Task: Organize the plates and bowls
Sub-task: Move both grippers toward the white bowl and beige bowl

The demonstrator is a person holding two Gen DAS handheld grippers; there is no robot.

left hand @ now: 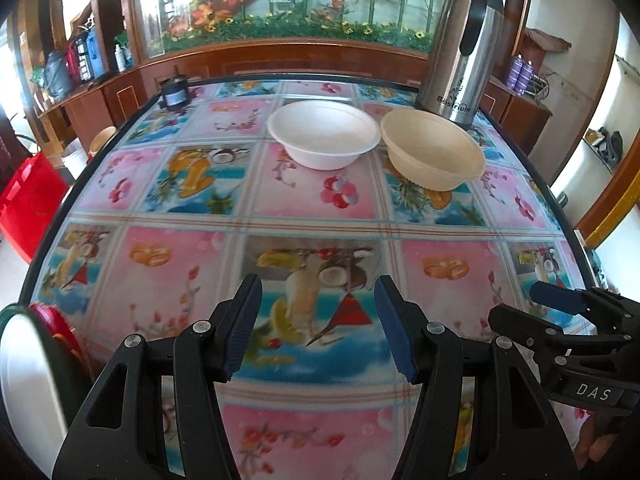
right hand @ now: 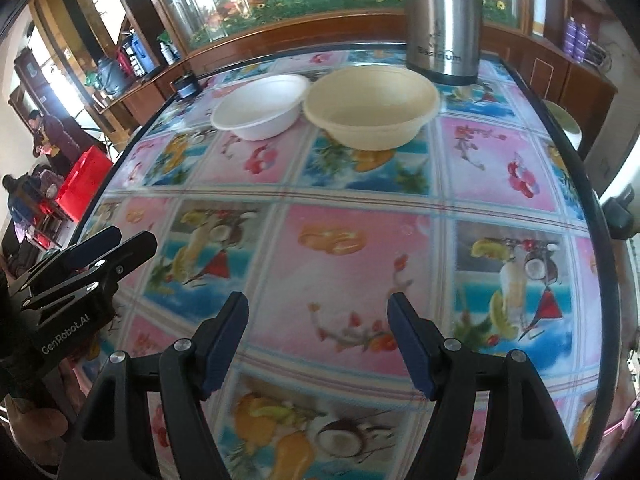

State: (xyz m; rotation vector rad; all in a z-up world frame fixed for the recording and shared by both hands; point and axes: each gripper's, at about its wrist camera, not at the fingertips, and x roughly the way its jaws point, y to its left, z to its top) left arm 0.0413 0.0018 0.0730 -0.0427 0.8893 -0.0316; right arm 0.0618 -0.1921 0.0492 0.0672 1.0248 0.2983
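Note:
A white bowl [left hand: 324, 134] [right hand: 260, 108] and a cream bowl [left hand: 434, 152] [right hand: 370, 106] sit side by side, rims touching, at the far side of the table. A white plate [left hand: 24, 380] with a dark green rim shows at the lower left edge of the left wrist view. My left gripper [left hand: 318, 324] [right hand: 116, 248] hovers open over the near half of the table, nothing between its fingers. My right gripper [right hand: 318, 340] [left hand: 532, 304] is open beside it on the right, also holding nothing. Both are well short of the bowls.
A tall steel thermos jug [left hand: 466, 46] [right hand: 444, 20] stands just behind the cream bowl. A small dark jar [left hand: 175, 94] sits at the far left table corner. A red item [left hand: 60, 328] lies beside the plate. The fruit-patterned tablecloth [right hand: 332, 240] lies under both grippers.

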